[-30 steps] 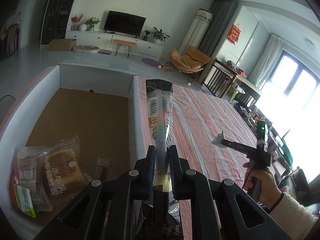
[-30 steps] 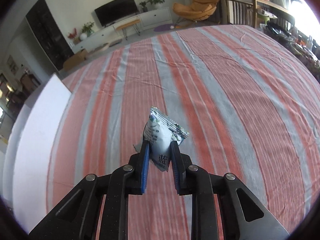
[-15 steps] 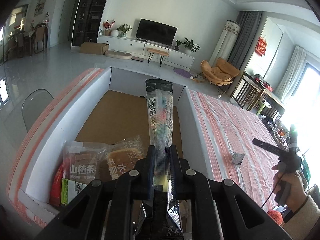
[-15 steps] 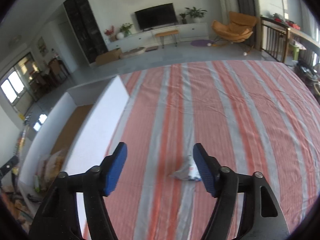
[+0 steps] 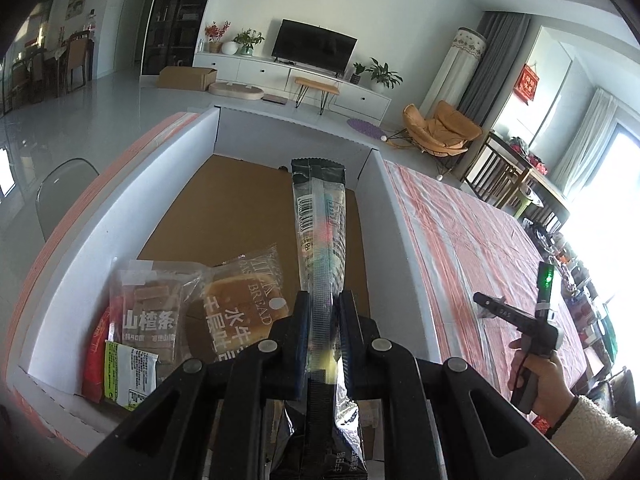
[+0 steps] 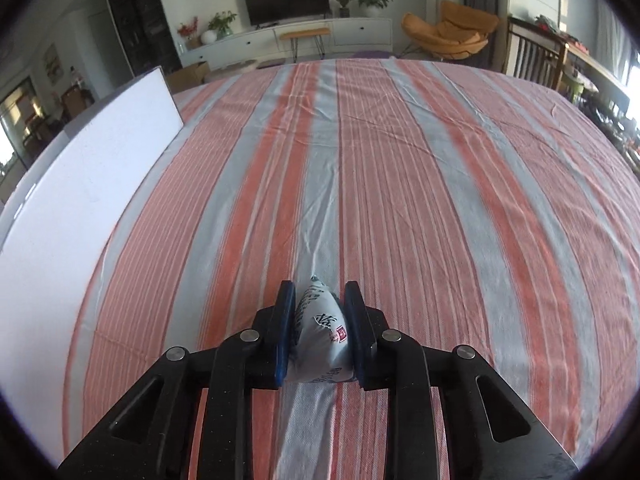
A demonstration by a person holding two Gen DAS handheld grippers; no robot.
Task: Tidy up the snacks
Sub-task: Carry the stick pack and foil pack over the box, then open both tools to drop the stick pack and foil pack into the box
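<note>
Clear plastic snack stick point(image 5: 320, 232) sits clamped in my left tool point(image 5: 323, 344) above the box point(image 5: 120, 208); my right tool point(image 6: 320, 336) grips a small packet point(image 6: 322, 332) over the striped tabletop point(image 6: 440, 180). Next, I release the stick inside.

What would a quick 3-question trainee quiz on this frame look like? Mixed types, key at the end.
1. True or false: the left claw is shut on a long snack packet held above the white box.
2. What is the right claw shut on? A) a bread packet B) a small pale blue packet C) nothing
3. Fill in: the bread packet lies inside the ____.

Key
1. True
2. B; it is low over the striped tablecloth
3. box, beside the hawthorn strip packet
</note>
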